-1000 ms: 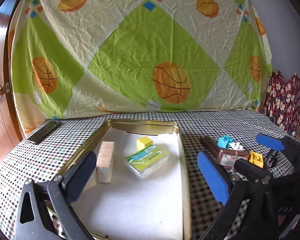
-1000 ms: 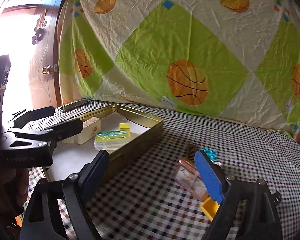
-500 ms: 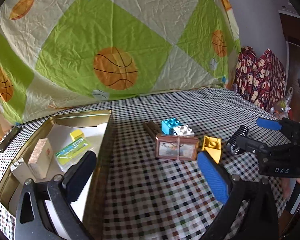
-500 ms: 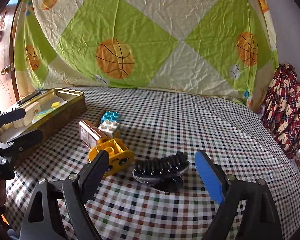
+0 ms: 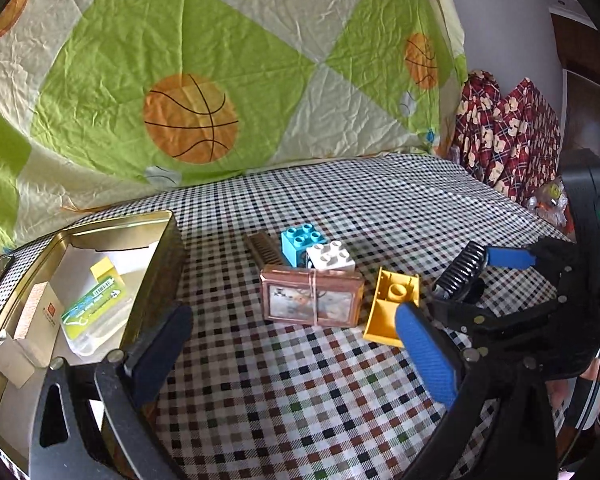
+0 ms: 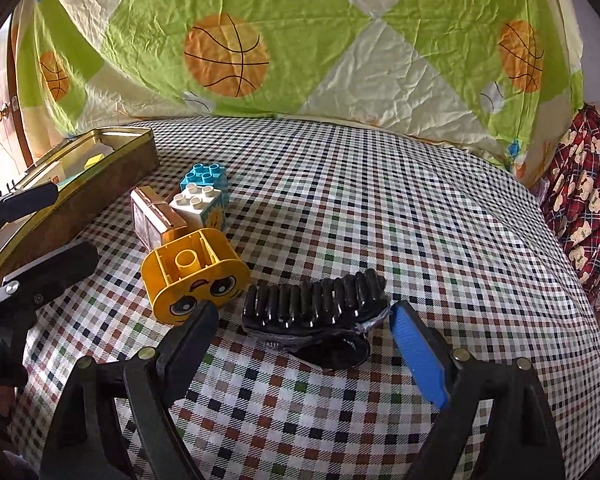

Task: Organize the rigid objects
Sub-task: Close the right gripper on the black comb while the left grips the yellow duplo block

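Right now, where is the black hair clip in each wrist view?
Left wrist: hair clip at right of centre, just right of the yellow block, between the right gripper's open fingers.
Right wrist: hair clip at lower centre, inside the right gripper.
Shared landmark: the yellow block, directly left of the clip in both.

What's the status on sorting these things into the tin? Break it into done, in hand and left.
Done: the gold tin already holds a cardboard box, a green packet and a small yellow block.
In hand: nothing gripped; the open right gripper brackets the black hair claw. The left gripper is open too.
Left: yellow face brick, brown framed case, blue brick, white brick, comb.
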The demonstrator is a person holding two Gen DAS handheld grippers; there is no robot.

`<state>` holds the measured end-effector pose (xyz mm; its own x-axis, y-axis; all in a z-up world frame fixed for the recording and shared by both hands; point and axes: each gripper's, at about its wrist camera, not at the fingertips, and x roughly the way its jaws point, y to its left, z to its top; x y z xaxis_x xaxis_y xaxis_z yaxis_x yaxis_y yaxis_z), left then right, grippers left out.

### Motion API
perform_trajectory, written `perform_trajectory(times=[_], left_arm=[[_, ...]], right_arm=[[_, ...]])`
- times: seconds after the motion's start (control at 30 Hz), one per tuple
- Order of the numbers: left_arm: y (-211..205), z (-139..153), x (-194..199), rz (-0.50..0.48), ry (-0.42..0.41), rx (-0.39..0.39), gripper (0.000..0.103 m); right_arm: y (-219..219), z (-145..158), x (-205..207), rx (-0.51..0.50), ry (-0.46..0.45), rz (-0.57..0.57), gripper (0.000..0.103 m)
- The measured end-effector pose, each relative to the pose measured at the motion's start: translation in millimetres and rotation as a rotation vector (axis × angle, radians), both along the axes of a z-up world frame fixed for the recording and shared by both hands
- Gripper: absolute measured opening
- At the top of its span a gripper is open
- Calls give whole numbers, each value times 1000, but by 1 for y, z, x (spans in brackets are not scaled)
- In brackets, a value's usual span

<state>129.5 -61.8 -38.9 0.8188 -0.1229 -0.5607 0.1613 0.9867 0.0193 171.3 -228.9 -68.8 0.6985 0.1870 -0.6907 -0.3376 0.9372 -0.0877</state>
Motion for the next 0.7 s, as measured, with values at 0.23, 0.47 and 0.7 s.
perform_trajectory(times=[0.23, 0.47, 0.7], left_arm=[[-8, -2, 3, -35, 10, 17, 102], [-25, -3, 5, -89, 25, 45, 89], [-48, -8, 12, -176, 75, 78, 55]], right_arm=[[-4, -4, 11, 41, 39, 0, 73], [-19, 14, 3, 121, -65, -89, 73], [-23, 23, 7, 162, -118, -158, 73]])
